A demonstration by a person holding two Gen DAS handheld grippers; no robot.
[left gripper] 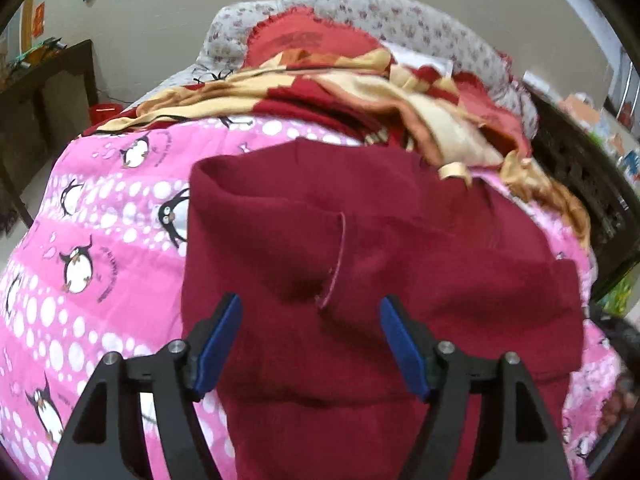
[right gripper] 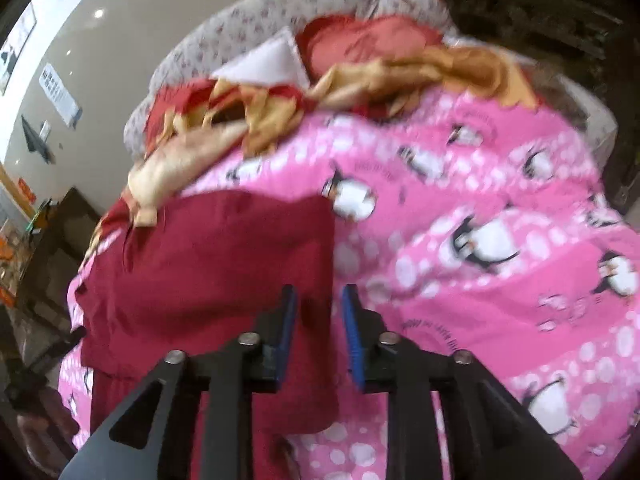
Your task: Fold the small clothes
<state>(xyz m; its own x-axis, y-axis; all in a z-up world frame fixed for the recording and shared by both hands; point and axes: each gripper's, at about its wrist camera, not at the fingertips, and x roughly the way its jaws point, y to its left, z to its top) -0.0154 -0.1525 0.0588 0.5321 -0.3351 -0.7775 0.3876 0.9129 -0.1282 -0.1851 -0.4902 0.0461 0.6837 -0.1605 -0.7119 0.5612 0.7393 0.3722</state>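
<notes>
I'm hovering my left gripper (left gripper: 311, 318) wide over the maroon garment (left gripper: 360, 280), right gripper (right gripper: 319, 312) narrow and empty at its 3 o'clock edge, needing a fresh pinch for the next fold.

Dark red garment (left gripper: 360, 264) beneath the black gripper (left gripper: 311, 312) with blue pads (left gripper: 224, 344). Left of it, a pink sheet (left gripper: 100, 240) with black-and-white penguins and white dots. Beyond, red-and-cream cloth (left gripper: 360, 88).

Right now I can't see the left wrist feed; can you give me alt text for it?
A dark red garment lies spread on a pink penguin-print bedsheet. The left gripper hangs over it with its blue-padded jaws wide apart and nothing between them. Behind, a red and cream cloth is heaped against a floral headboard.
</notes>
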